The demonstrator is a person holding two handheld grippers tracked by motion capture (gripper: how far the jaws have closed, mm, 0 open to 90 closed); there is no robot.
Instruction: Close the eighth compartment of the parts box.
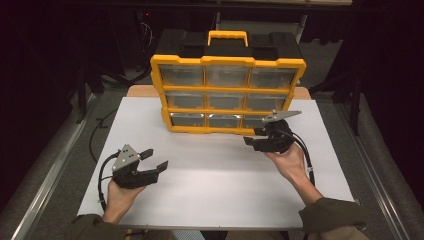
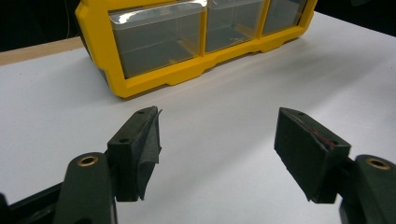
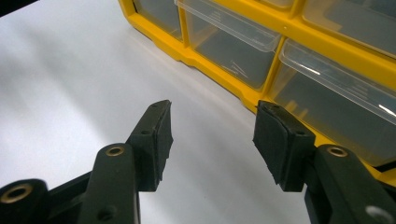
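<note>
Yellow and black plastic drawer cabinet (image 1: 228, 87) standing upright at the far middle of the white table (image 1: 215, 185), carry handle on top, three rows of three clear drawers facing the person. Right gripper (image 1: 256, 138) held just beside the cabinet's lower right corner, near the bottom right drawer (image 1: 254, 121), jaws apart with nothing between them and touching nothing; from the right gripper view, jaws (image 3: 212, 140) aimed along the yellow base, right pad close to the clear drawer front (image 3: 327, 107) but off it. Left gripper (image 1: 153, 159) low over the table at the near left, well apart from the cabinet, jaws spread wide and empty; from the left gripper view (image 2: 217, 149), bare white table between the pads, cabinet's bottom row farther ahead (image 2: 159, 39). Drawers all pushed in.
</note>
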